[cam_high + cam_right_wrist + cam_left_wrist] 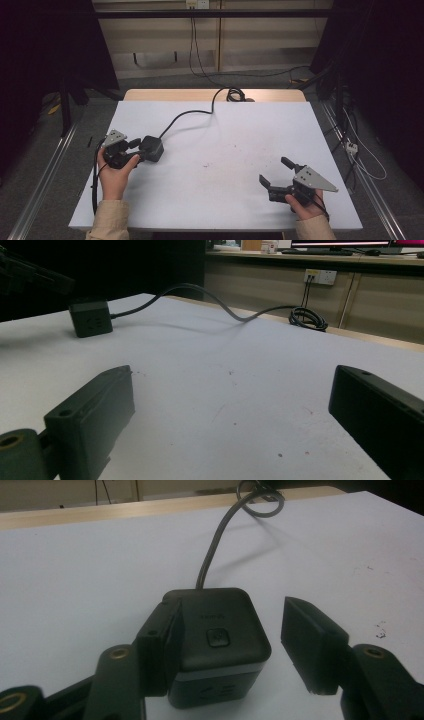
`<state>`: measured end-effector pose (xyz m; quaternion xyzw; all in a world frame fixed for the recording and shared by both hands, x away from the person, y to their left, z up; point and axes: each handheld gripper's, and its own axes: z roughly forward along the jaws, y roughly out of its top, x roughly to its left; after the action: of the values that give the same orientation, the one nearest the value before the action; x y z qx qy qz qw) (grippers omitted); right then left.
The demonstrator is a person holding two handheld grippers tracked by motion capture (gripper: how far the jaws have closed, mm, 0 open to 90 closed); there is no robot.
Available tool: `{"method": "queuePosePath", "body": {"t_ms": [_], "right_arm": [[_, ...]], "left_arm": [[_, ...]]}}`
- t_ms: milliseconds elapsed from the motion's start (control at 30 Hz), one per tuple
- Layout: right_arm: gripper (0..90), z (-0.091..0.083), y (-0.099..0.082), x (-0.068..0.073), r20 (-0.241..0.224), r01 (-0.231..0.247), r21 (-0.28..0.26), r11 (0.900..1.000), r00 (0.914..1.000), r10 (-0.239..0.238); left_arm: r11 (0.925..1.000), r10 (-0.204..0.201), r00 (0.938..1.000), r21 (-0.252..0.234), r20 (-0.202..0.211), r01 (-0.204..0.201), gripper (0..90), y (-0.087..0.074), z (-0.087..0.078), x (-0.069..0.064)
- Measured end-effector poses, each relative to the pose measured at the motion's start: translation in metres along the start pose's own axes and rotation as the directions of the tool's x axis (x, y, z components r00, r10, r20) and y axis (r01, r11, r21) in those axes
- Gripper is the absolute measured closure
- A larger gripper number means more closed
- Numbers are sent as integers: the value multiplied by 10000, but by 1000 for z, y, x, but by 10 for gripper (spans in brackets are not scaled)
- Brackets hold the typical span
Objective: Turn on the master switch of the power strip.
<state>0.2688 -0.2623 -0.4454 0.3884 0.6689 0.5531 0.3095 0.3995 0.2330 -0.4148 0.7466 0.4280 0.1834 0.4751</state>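
Black cube-shaped power adapter (152, 148) with rounded corners, a small square button on its top face and a pale band around its lower body, standing on the left part of the white-topped counter (225, 165). A dark grey cable (186, 115) runs from the cube's far side across the counter to a coil at the far edge, where a strip of bare wood shows. The left tongs (136, 150), held in the person's left hand (114, 176), are spread around the cube: in the left gripper view one jaw lies against the cube's side, while the other stands apart from the opposite side with a clear gap, so the cube is not clamped. The right tongs (274, 172), held in the right hand (305, 207) near the counter's front right, are wide apart over bare counter, well away from the cube. Small dark specks mark the white surface between the two.
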Motion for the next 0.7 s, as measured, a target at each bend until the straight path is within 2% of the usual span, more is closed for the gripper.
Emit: {"method": "queuePosePath", "body": {"t_ms": [267, 533, 700], "right_arm": [[37, 2, 1, 1, -59, 62, 1, 10000, 10000, -62], [37, 3, 1, 1, -64, 26, 1, 10000, 10000, -26], [37, 0, 0, -1, -9, -19, -23, 10000, 10000, 19]], "left_arm": [[9999, 26, 10000, 124, -9, -26, 286, 0, -2, -2], [9999, 85, 9998, 105, 185, -87, 163, 0, -4, -5], [10000, 83, 9991, -21, 422, -82, 154, 1, -4, -10]]}}
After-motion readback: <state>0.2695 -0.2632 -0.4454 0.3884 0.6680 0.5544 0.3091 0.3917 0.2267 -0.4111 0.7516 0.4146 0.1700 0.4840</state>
